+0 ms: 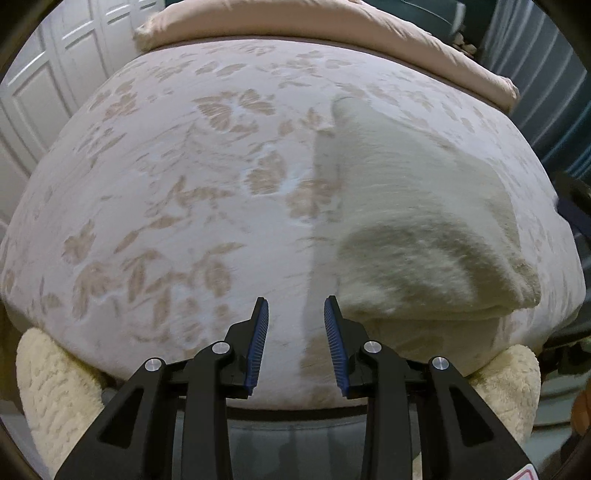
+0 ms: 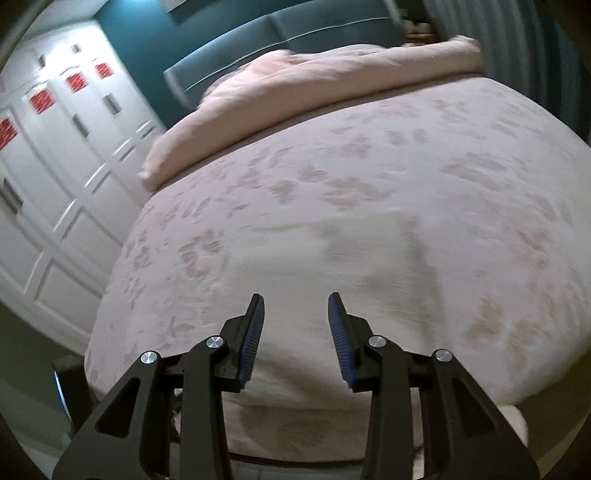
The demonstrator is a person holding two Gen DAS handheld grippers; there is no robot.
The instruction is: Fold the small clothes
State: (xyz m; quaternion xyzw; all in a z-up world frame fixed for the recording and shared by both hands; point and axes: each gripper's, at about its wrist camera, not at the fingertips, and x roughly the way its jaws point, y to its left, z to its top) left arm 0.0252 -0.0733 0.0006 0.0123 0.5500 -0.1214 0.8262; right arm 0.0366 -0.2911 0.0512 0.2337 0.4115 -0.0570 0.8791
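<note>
Both claws, left claw [image 1: 296, 308] and right claw [image 2: 296, 304], hang spread and empty; the folded cream garment [image 1: 417, 221] lies right of centre on the bed [image 1: 166, 192]. Careless brushing could undo its fold.

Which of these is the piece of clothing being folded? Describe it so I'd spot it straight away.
Start with the big bed, covered in a pale spread with tan flower patterns. On its near right part, ahead of the left gripper, lies a folded cream garment. Unlike the flowered spread and the pink duvet bunched at the far end, it is plain, fuzzy and raised, with a doubled-over edge.
</note>
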